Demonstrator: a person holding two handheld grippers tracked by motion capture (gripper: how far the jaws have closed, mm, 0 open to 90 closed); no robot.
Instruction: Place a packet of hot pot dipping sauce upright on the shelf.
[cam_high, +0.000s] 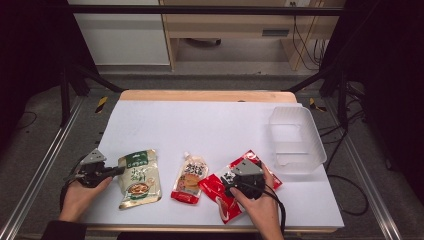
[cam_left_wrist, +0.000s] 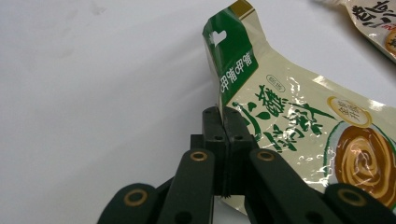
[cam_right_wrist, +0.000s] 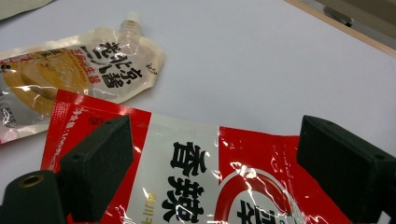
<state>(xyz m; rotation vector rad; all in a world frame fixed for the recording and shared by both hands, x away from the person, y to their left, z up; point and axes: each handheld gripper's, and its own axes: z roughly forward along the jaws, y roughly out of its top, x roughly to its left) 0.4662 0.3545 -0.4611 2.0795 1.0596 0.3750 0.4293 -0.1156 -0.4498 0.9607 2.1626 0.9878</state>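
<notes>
From the high view, three flat food pouches lie in a row along the near edge of the white-covered table, within easy reach of both hands. The left gripper points rightward at the left edge of the green-and-cream foil pouch, low to the surface, which suits catching a thin edge from the side. The right gripper sits over the red-and-white plastic sachet, held from above by the person's hand. Between the two lies the pale spouted sauce pouch, untouched. The clear, empty plastic container stands well apart at the far right, open side up, probably where the pouches are meant to go.

In the left gripper view, the jaws are pressed together on the pouch's left margin, just below its green header. The header curls up off the table, so the pouch seems to be starting to lift while its printed body trails to the right.

In the right gripper view, the jaws stand wide apart, one on either side of the red-and-white sachet, which lies flat beneath them; nothing is gripped. This spread straddles the sachet's width, ready for closing. The spouted pouch lies just beyond, its edge overlapped by the sachet's corner.
</notes>
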